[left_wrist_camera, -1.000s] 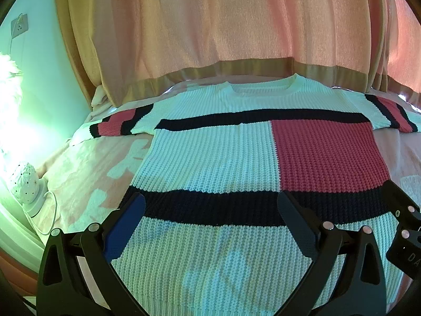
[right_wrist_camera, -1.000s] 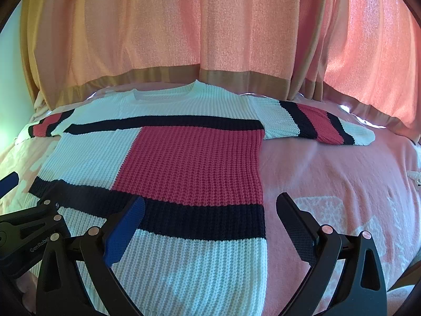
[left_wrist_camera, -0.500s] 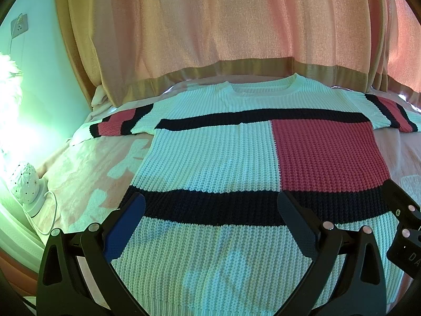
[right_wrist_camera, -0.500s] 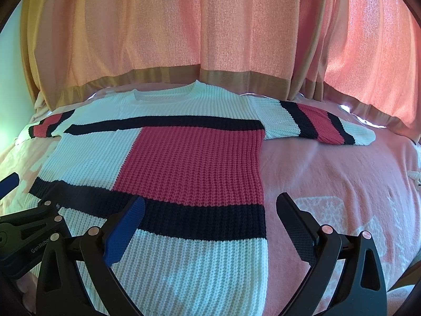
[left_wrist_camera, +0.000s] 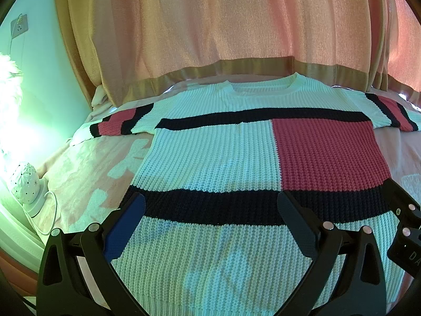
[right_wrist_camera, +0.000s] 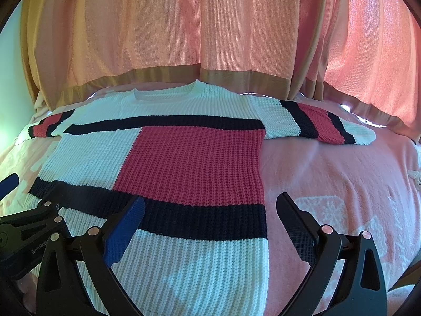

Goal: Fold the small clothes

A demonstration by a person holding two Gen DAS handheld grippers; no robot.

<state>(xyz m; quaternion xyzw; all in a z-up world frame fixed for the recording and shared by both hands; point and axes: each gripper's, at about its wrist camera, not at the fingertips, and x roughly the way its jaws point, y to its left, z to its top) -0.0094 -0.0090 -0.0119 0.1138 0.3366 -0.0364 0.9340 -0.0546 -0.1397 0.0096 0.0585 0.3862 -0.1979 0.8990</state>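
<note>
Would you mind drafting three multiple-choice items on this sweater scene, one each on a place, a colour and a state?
1. Where does the sweater lie?
A. Spread on the pink bedcover
B. Hung on the curtain
C. Rolled up on the floor

2. What colour is the large block on the sweater's chest?
A. Yellow
B. Red
C. Green

3. How do the left gripper and right gripper stand?
A. Both shut on the hem
B. One open, one shut
C. Both open, holding nothing

Answers:
1 A: it lies flat, sleeves out, in front of the curtain.
2 B: a red panel sits between the two dark bands.
3 C: each pair of fingers stands wide apart above the knit.
</note>
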